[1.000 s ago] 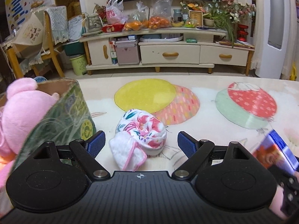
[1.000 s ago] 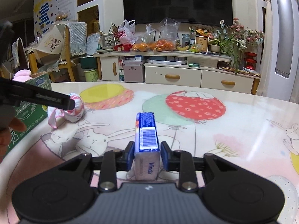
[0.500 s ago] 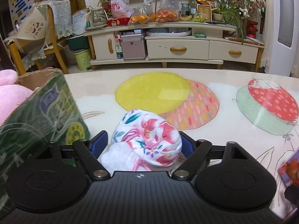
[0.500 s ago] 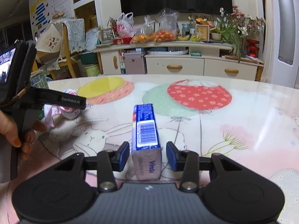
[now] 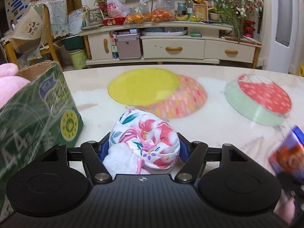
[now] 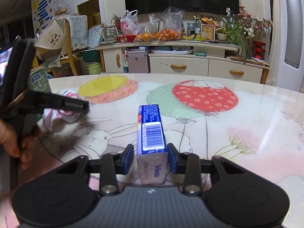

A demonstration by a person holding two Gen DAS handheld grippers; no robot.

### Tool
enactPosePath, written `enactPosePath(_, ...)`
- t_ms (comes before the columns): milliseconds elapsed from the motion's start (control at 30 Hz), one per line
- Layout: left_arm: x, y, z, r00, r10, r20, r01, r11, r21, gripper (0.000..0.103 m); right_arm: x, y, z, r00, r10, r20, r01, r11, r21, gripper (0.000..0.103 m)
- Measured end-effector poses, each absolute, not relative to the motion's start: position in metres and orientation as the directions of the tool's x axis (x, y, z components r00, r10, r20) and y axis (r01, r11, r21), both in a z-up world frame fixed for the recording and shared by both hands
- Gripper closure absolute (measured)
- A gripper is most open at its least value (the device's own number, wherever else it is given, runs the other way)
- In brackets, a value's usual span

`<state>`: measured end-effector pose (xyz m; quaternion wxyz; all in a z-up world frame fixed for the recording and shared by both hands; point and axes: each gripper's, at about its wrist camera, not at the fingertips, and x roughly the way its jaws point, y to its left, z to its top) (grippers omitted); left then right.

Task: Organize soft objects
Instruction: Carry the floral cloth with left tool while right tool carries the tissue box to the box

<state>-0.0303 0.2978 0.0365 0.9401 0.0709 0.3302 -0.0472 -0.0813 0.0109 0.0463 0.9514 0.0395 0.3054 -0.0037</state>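
Observation:
A rolled floral towel (image 5: 146, 142) lies on the table between the fingers of my left gripper (image 5: 144, 148), whose blue pads press both its sides. It also shows in the right wrist view (image 6: 64, 112), under the left gripper's finger (image 6: 74, 105). A blue tissue pack (image 6: 152, 133) stands on the table between the fingers of my right gripper (image 6: 150, 157); small gaps separate it from both pads. The pack shows blurred in the left wrist view (image 5: 286, 152). A green cardboard box (image 5: 36, 114) stands left of the towel, with a pink plush toy (image 5: 9, 81) in it.
The table (image 6: 228, 133) has a cloth printed with balloons and rabbits. Beyond its far edge stand a cream TV cabinet (image 5: 171, 47) and a wooden chair (image 5: 47, 43). A hand holds the left gripper (image 6: 11, 144).
My left gripper moved forward around the floral towel and closed on it. My right gripper opened, freeing the tissue pack, which stands on the table.

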Motion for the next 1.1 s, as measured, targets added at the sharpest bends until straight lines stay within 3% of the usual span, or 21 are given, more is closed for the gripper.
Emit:
enactPosePath(200,-0.046,0.297,0.035,0.772,-0.045,-0.635,0.143,0.984,0.104,0.019,-0.078,0.023,0.045,0.806,-0.014,-0.592,0.014,1.0,-0.005,0.062)
enactPosePath(467,-0.058,0.304,0.035,0.773,-0.021,-0.633,0.113,0.988,0.105,0.019,-0.077,0.022,0.044,0.805,-0.018,-0.592,0.014,1.0,-0.011,0.06)
enactPosePath(567,-0.061,0.306,0.035,0.77,-0.017,-0.638,0.102,0.99,0.097,0.018,-0.069,0.015,0.038,0.766,-0.103,-0.634,0.113,0.993,-0.025,0.0)
enactPosePath(633,-0.065,0.306,0.035,0.769,-0.011,-0.64,0.093,0.991,0.094,0.018,-0.069,0.008,0.038,0.775,-0.076,-0.627,0.114,0.993,0.02,0.0)
enactPosePath(1100,-0.07,0.308,0.039,0.724,-0.016,-0.69,0.089,0.993,0.071,0.018,-0.074,0.015,0.035,0.771,-0.096,-0.63,0.112,0.994,-0.013,0.001)
